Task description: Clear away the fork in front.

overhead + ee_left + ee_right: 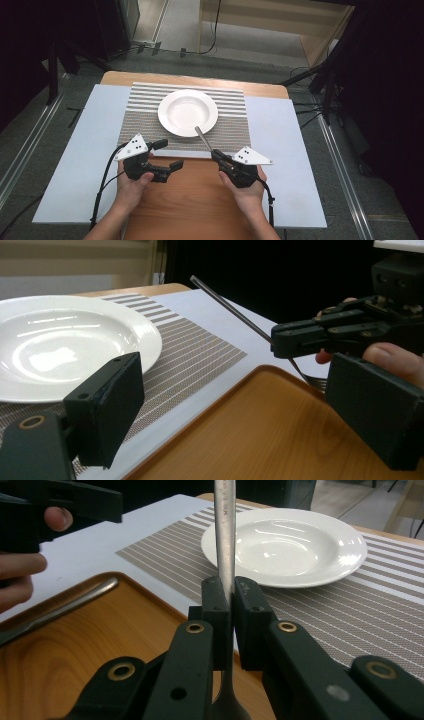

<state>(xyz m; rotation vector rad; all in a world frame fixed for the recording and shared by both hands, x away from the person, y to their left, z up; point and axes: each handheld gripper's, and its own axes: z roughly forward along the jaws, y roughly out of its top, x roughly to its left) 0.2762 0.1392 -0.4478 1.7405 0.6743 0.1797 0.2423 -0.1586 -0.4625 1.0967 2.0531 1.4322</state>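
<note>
Right tongs [227, 605] clamped on metal utensil handle [224, 525], left tongs [240, 405] apart, empty.

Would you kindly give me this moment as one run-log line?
right claw: shut on utensil handle | left claw: open, empty | white plate: empty, on striped mat

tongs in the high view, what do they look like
Both the left tongs and right tongs are black, each topped by a grey three-cornered plate with dark dots. A black cable trails from each. Brass-coloured rivets show on the jaws. Forearms bare, no sleeves.
</note>
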